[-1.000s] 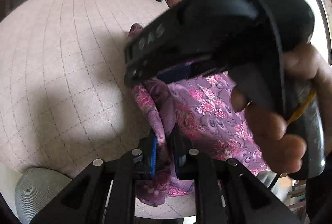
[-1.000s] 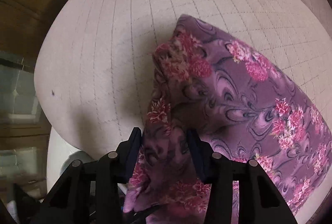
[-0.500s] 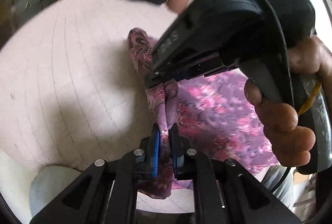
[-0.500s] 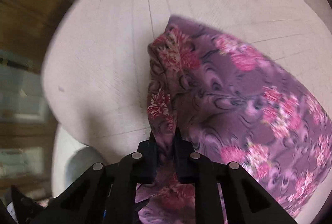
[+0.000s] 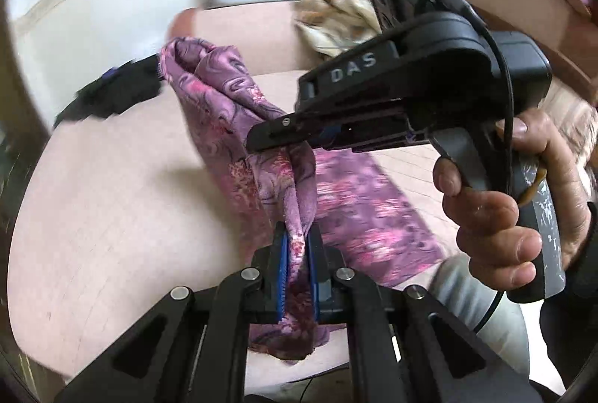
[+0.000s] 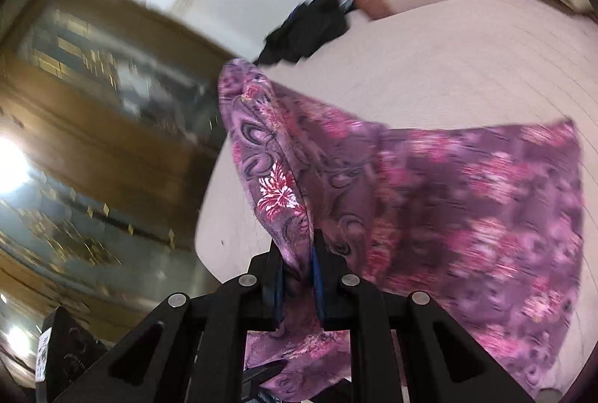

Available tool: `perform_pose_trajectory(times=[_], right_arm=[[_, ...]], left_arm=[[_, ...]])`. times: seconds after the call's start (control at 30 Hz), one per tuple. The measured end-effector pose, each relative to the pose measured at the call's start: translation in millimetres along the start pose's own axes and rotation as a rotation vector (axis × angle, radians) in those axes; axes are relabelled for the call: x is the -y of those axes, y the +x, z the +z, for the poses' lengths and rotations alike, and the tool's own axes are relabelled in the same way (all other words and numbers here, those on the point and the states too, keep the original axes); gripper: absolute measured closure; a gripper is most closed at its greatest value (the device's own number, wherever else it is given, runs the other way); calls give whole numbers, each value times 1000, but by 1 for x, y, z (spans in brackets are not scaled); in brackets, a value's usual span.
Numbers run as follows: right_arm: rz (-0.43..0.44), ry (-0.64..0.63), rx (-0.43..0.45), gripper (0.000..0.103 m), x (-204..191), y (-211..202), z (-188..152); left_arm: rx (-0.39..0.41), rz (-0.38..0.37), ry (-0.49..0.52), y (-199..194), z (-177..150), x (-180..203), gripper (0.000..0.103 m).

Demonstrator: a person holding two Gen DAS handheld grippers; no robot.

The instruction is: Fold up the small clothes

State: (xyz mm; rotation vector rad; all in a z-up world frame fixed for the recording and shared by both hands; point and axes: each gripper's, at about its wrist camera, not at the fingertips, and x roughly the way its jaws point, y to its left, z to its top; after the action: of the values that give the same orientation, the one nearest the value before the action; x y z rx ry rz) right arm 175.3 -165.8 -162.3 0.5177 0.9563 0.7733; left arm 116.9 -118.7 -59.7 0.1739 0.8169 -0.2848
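Purple floral cloth (image 5: 239, 119) is bunched up off the beige checked cushion (image 5: 112, 186); your left gripper (image 5: 297, 268) has its blue pads clamped tight on a gathered fold, fabric sticking out both above & below the fingers; your right gripper (image 5: 269, 139) pinches another bit of the same cloth just beyond it, w/ your right hand (image 5: 504, 216) wrapped round the handle; right wrist view shows those jaws narrow on the fabric, they've just been closing on it; rest of the cloth trails over the cushion to the right; black garment (image 6: 306, 29) lies at the far edge, patterned pillow (image 5: 336, 14) behind; pics are blurry.
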Motion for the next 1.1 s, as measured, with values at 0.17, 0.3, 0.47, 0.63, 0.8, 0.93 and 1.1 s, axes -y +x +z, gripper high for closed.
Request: perform_pose_trajectory(times=[0.17,0.3,0.47,0.63,0.8,0.93,1.1], right_arm=[[26,122,62,89,74,-40,-7],[19,219,65,89,138,-50,-8],[-25,327,50,84,194,-35,-22],[-101,371,199,62,186,-63,-47],[-169,286,245,38,129,-89,-95],[-268,197,164,38,120,-74,-119],[-519,102,156,82,104,-48,-115]], left_arm=[[-57,-51,116,51,12,49,93],[-136,-87,125,99,15,73,93],[-241,-218,28,127,8,74,79],[-232,-283,-58,94,-1,31,48],[-176,-137,-205,69,-18,-43,33],[-227,-72,-293,91,-43,-67,33],[-293,-63,-250,101,-61,-53,33]])
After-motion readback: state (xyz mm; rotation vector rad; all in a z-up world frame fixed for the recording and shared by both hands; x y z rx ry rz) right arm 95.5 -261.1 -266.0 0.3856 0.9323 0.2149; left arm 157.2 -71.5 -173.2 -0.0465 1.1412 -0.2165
